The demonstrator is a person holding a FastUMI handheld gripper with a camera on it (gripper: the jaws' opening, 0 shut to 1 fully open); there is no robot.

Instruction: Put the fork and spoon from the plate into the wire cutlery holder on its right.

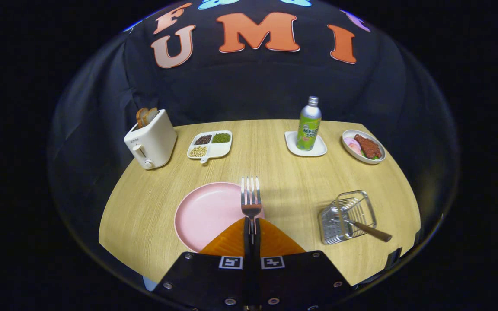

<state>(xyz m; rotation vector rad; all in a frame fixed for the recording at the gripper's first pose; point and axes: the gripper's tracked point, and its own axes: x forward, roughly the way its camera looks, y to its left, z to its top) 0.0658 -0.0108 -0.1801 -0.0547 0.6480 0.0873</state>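
Note:
My gripper (251, 228) is shut on a metal fork (251, 199), pinching its neck so the tines point forward and up beyond the fingertips. The fork hangs over the right rim of a pink plate (205, 214), whose surface is bare. To the right of the plate stands the wire cutlery holder (347, 216). A wooden handle (372, 232) sticks out of the holder toward the table's right edge; the head of that utensil is hidden inside the wire.
Along the far side of the round wooden table (275, 172) stand a white toaster (151, 139) with bread, a divided dish of beans (210, 144), a green bottle (309, 124) on a small white tray, and a bowl of food (363, 147).

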